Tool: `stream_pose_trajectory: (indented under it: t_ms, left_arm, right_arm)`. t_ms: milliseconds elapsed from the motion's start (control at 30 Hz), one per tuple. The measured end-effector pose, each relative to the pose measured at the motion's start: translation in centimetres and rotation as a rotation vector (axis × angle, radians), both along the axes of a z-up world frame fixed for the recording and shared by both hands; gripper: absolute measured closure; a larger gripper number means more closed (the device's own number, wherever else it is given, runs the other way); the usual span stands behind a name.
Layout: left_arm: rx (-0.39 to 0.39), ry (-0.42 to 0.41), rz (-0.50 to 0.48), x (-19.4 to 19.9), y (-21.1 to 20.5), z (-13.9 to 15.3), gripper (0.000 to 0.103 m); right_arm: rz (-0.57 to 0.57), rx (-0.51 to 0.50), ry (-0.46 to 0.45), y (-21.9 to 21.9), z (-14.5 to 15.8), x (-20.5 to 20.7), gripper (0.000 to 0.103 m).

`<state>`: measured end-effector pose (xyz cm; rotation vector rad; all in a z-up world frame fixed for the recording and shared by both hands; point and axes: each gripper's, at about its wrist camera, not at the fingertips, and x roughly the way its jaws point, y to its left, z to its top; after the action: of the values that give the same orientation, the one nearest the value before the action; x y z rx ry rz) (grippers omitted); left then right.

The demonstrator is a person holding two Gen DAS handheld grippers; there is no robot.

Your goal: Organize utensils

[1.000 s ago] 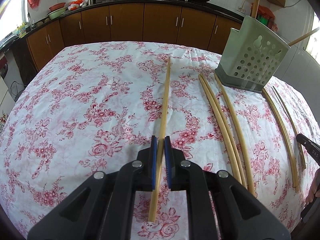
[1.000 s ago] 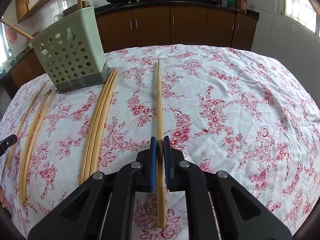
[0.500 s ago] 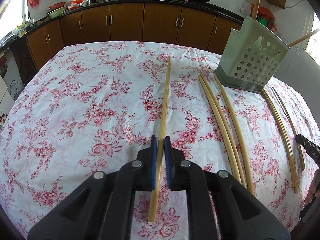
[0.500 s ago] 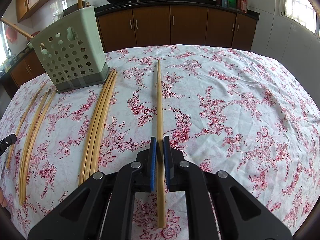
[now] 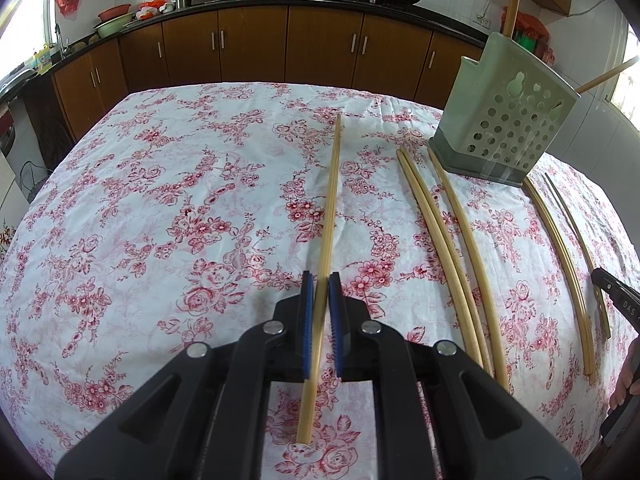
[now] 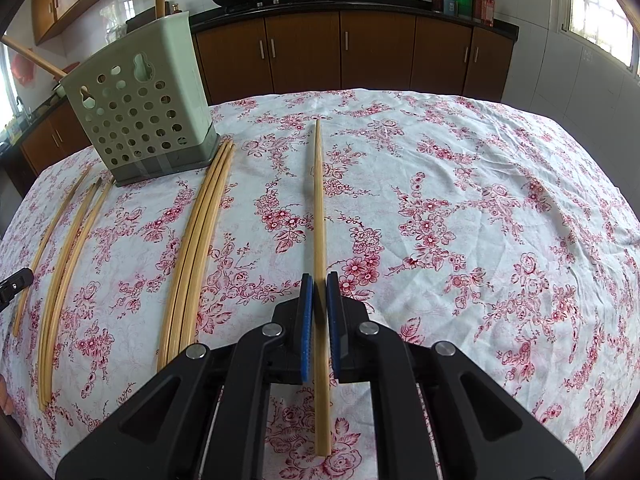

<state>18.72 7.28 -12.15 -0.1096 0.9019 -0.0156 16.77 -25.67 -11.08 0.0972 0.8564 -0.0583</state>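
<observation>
My left gripper (image 5: 320,280) is shut on a long bamboo chopstick (image 5: 331,200) that runs straight ahead over the floral tablecloth (image 5: 160,220). My right gripper (image 6: 319,278) is shut on another chopstick (image 6: 319,200) in the same way. A pale green perforated utensil holder (image 5: 504,120) stands at the far right in the left wrist view; the holder (image 6: 140,108) is far left in the right wrist view, with two sticks poking out. Loose chopsticks (image 5: 440,240) lie in groups in front of it, also seen as loose chopsticks (image 6: 196,240).
More chopsticks (image 5: 560,232) lie further right, by a black part of the other gripper (image 5: 616,296) and a person's fingers (image 5: 628,376). Brown kitchen cabinets (image 6: 360,52) and a counter with woks stand beyond the table's far edge.
</observation>
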Motion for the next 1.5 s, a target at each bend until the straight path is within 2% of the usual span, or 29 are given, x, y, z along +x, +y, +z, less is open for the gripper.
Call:
stream_pose_trajectory:
  t_ms: [1067, 1233, 1367, 1433, 1500]
  left_arm:
    - [0.005, 0.004, 0.0, 0.1, -0.3, 0.2, 0.092]
    - [0.097, 0.007, -0.036, -1.2, -1.1, 0.2, 0.091]
    - [0.102, 0.007, -0.052, -1.8, -0.9, 0.3, 0.094]
    - [0.13, 0.015, -0.067, -1.8, -1.2, 0.5, 0.095]
    - [0.125, 0.004, -0.078, -1.8, -1.2, 1.2, 0.095]
  right_arm:
    - [-0.001, 0.004, -0.001, -0.1, 0.1, 0.0, 0.094]
    - [-0.006, 0.006, 0.0, 0.0, 0.1, -0.5, 0.092]
    - [-0.005, 0.028, -0.002, -0.2, 0.1, -0.9, 0.095]
    - [-0.002, 0.026, 0.006, -0.2, 0.2, -0.8, 0.095]
    - [-0.007, 0.036, -0.023, -0.4, 1.2, -1.2, 0.095]
